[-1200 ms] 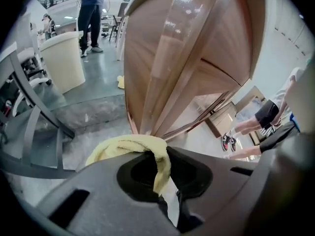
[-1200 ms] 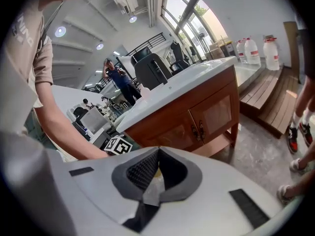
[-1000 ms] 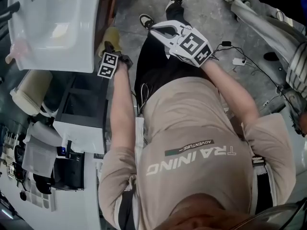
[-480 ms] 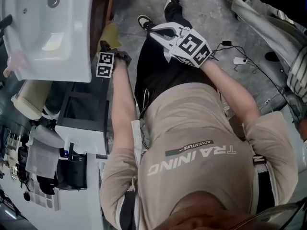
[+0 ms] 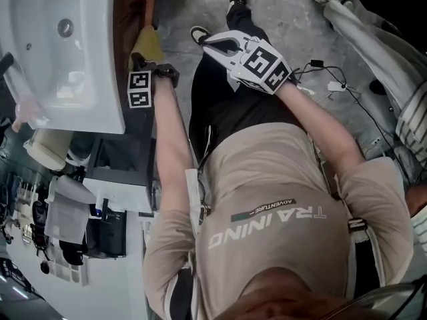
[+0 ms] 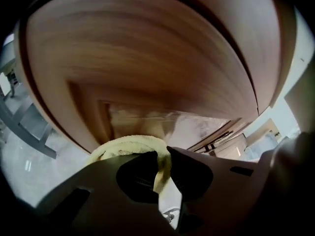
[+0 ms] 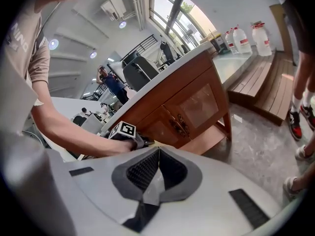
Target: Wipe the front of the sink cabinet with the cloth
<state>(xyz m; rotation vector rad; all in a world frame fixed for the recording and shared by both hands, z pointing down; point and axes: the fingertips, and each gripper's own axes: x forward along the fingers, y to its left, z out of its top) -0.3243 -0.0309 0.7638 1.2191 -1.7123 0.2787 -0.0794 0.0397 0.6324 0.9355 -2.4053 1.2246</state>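
one cloth (image 6: 125,142) in closed left gripper (image 6: 163,155)

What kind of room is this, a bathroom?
Probably a lab or workshop hall, not a real bathroom: the sink and wooden cabinet stand on a bare concrete floor, with loose cables nearby and office chairs behind.

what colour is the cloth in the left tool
Pale yellow; the cloth shows best in the left gripper view.

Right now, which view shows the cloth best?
Left gripper view: the cloth is pinched in the left gripper, bunched up at the cabinet front. Head view shows only a small yellow patch beyond that gripper. Right gripper view barely shows it.
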